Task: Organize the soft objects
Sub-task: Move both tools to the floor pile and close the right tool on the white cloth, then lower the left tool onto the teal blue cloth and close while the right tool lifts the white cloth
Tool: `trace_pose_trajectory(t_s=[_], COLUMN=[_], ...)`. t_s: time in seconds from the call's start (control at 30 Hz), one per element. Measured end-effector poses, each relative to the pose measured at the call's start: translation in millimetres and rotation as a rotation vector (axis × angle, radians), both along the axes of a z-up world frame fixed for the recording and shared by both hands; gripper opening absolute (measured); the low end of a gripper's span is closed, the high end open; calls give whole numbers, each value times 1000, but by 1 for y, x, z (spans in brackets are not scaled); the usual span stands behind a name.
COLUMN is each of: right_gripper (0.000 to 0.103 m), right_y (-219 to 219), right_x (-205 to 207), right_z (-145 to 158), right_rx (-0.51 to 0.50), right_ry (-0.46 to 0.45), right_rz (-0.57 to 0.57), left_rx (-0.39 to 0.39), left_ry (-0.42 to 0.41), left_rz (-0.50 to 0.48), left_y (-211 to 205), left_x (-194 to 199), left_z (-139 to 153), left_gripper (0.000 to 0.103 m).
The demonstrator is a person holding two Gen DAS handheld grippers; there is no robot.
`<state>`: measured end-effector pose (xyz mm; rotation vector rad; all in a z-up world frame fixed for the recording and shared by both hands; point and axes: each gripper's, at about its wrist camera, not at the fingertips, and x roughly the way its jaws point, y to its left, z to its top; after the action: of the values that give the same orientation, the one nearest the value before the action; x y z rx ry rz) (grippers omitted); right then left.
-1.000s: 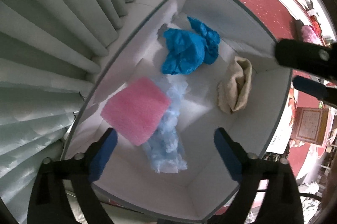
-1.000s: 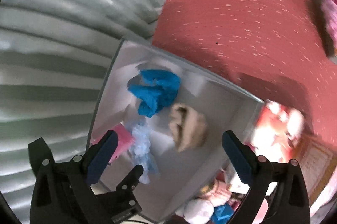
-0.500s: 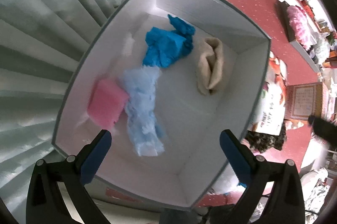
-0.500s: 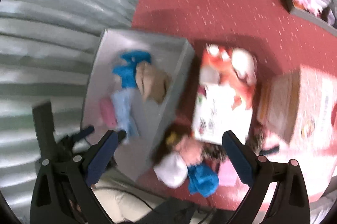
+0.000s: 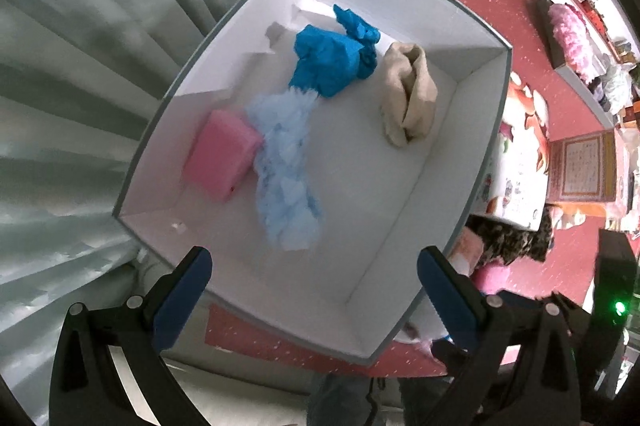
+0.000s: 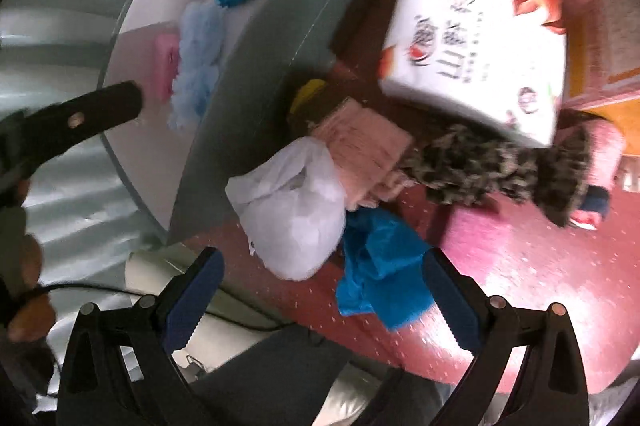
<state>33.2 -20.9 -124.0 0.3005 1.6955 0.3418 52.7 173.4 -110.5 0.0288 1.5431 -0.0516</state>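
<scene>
Box: our left gripper (image 5: 312, 280) hangs wide and empty over the box (image 5: 486, 162), four soft items inside
Pile: white bag (image 6: 294, 210) centre frame, dead ahead of our right gripper (image 6: 320, 290), jaws wide, empty
Nearer hand: we judge the right

Inside the white box (image 5: 404, 210) lie a pink sponge (image 5: 222, 159), pale blue fluff (image 5: 286, 174), bright blue cloth (image 5: 330, 62) and beige cloth (image 5: 408, 98). Beside the box: white bag (image 6: 294, 210), leopard-spotted fabric (image 6: 492, 170), red speckled floor (image 6: 532, 266).
</scene>
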Motion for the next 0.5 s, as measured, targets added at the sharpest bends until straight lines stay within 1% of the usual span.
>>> trace_pose_trajectory(t_s=[0.1, 0.13, 0.17, 0.23, 0.3, 0.37, 0.43, 0.5], right_gripper=[99, 90, 67, 41, 40, 39, 39, 39], right_y=[8, 11, 13, 15, 11, 1, -16, -43], right_x=[3, 3, 4, 4, 2, -2, -7, -13], right_z=[-3, -5, -4, -11, -13, -6, 6, 24], right_rx=[12, 13, 12, 19, 61, 99, 130, 173], right_ry=[-48, -58, -65, -42, -13, -13, -22, -37], right_rz=[10, 18, 26, 41, 27, 8, -36, -103], left_rx=[25, 31, 35, 44, 51, 52, 40, 24], left_ry=[2, 3, 4, 8, 9, 0, -8, -13], left_rz=[-9, -11, -12, -21, -34, -55, -77, -96], left_y=[0, 0, -1, -4, -9, -16, -24, -30], left_x=[-5, -7, -8, -11, -12, -17, -24, -30], left_z=[2, 3, 2, 2, 1, 3, 6, 10], left_gripper=[103, 103, 103, 103, 103, 103, 103, 103])
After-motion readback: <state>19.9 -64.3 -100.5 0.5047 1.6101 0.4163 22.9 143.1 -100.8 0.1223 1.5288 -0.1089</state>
